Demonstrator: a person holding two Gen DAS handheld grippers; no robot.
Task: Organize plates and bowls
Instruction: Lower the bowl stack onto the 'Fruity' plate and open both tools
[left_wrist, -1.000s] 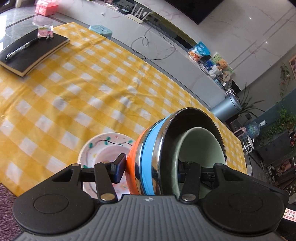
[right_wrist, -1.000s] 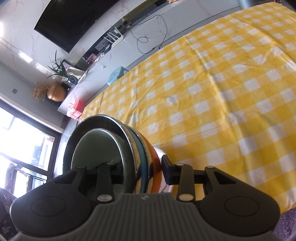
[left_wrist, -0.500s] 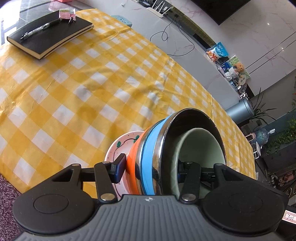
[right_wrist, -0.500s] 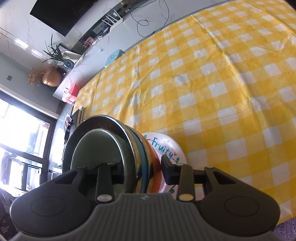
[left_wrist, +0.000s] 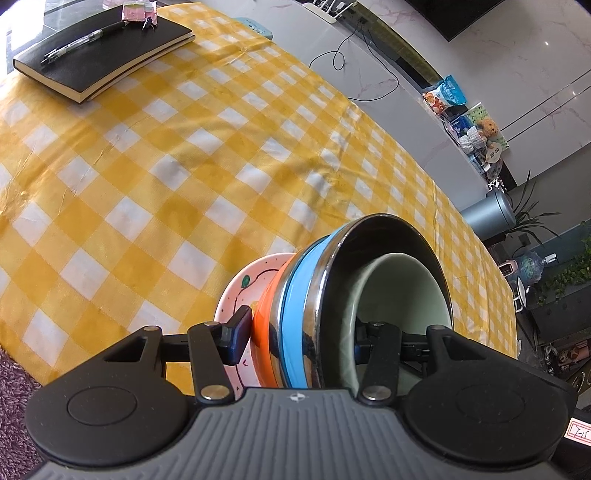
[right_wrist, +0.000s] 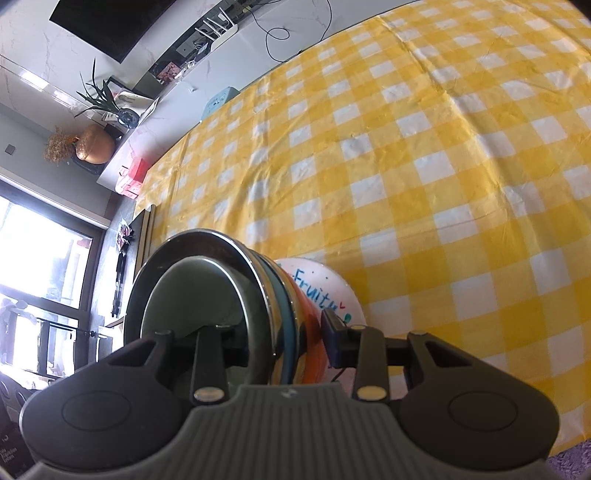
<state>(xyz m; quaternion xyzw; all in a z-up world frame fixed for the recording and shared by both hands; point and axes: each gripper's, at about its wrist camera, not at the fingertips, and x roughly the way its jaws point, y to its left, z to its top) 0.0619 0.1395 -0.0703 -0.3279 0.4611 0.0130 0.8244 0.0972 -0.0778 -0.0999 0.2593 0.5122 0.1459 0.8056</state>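
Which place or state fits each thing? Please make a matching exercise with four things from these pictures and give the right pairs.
Things:
1. pale green bowl
2. pen
3. painted plate
4. orange bowl

Places or states:
A. lies on the black notebook
B. outermost of the stacked bowls
C. sits inside the steel bowl
D. rests on the yellow checked cloth, under the stack

Pairs: 1-C, 2-A, 3-D, 4-B
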